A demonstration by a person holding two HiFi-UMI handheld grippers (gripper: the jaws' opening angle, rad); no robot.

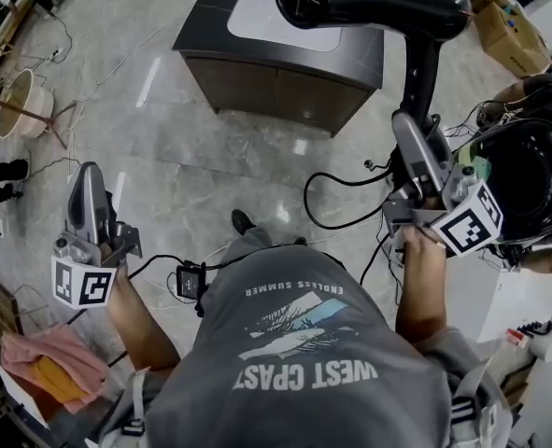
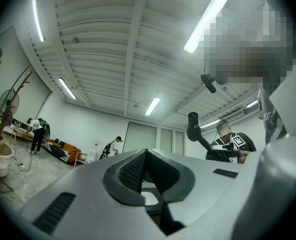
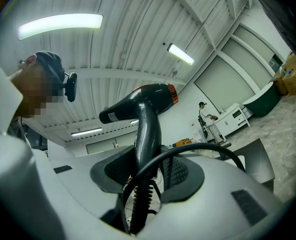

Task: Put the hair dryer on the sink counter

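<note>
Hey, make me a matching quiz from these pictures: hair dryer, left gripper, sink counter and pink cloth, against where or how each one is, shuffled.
Things:
1. hair dryer
2. left gripper
3. sink counter
4. pink cloth

Place or state:
A. lies at the lower left corner of the head view
B. clamped by its handle in the right gripper
C. jaws together, nothing between them
D. stands ahead, a white basin in its dark top

Pairs: 1-B, 2-C, 3-D, 4-A
</note>
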